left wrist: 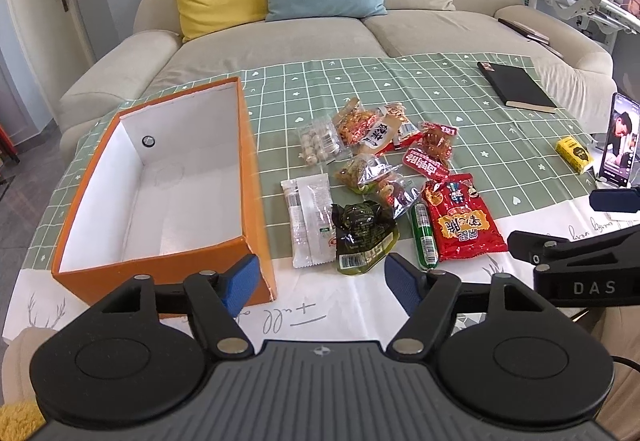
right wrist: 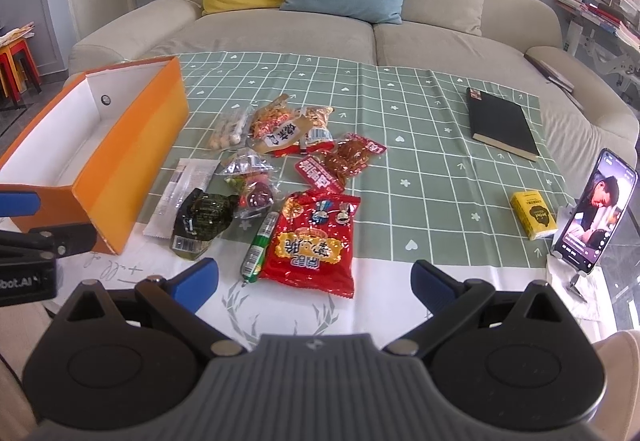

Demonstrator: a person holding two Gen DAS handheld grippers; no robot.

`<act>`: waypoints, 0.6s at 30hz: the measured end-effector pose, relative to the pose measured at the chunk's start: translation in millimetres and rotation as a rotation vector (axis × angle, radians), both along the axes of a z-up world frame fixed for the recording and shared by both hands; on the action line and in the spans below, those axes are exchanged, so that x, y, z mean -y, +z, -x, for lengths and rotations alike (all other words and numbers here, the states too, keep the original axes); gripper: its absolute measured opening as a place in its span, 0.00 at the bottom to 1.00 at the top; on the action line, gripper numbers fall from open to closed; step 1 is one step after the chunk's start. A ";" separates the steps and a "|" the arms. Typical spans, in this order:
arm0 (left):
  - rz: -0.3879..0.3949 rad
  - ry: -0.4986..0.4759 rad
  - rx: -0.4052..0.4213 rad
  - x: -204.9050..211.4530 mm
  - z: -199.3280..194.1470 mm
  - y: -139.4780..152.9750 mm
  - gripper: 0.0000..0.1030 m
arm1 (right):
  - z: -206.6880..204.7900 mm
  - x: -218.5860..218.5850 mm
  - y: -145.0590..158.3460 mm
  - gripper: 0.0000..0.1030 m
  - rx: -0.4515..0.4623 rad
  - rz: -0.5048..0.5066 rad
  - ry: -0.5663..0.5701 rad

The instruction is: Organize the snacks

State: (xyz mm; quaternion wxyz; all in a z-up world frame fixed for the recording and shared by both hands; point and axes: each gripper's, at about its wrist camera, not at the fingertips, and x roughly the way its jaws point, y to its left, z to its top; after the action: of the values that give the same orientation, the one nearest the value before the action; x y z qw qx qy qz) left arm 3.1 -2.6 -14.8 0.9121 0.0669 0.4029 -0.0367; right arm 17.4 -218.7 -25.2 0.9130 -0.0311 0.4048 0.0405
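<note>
Orange box (left wrist: pixel 160 241) near table edge, left tool (left wrist: pixel 320 281) spread, clear of snacks (left wrist: pixel 384 181)

Left gripper (left wrist: pixel 320 279): black linkage arms with silver pivot screws, two round black discs flanking a ribbed grey housing, blue textured pads (left wrist: pixel 240 283). Right gripper (right wrist: pixel 314 283): identical build, its arm beside the left gripper lettered "DAS" in white.

Open left hand-held gripper (left wrist: pixel 320 281) above snack packets (left wrist: pixel 384 185) beside orange box (left wrist: pixel 160 265)
</note>
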 end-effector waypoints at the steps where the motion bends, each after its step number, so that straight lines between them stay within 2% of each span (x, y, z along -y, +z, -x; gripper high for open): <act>1: 0.003 -0.006 0.001 0.6 -0.5 -0.5 0.79 | -1.6 -0.2 -0.9 0.96 0.003 0.003 0.002; 5: 0.022 -0.044 -0.003 3.9 -4.3 -4.1 0.72 | -8.8 -3.0 -7.3 0.96 0.024 0.013 0.026; 9: 0.022 -0.099 0.023 9.9 -5.9 -9.9 0.70 | -10.5 -2.2 -15.2 0.96 0.075 0.028 0.054; 11: 0.032 -0.125 0.028 12.4 -8.4 -13.5 0.66 | -13.4 -1.0 -20.2 0.95 0.083 0.031 0.065; 13: 0.046 -0.147 0.032 14.4 -11.2 -17.4 0.64 | -16.8 2.7 -26.8 0.87 0.077 0.021 0.063; 16: 0.044 -0.158 0.021 18.6 -19.1 -24.6 0.56 | -25.8 7.0 -37.8 0.82 0.049 0.014 0.048; 18: 0.029 -0.158 0.017 21.8 -24.9 -29.4 0.56 | -30.0 9.3 -44.7 0.78 0.038 0.015 0.049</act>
State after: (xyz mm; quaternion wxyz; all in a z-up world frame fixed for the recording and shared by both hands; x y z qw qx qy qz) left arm 28.0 -24.4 -44.2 0.9107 0.0854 0.3878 -0.1139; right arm 47.4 -228.0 -69.9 0.9189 -0.0488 0.3868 0.0594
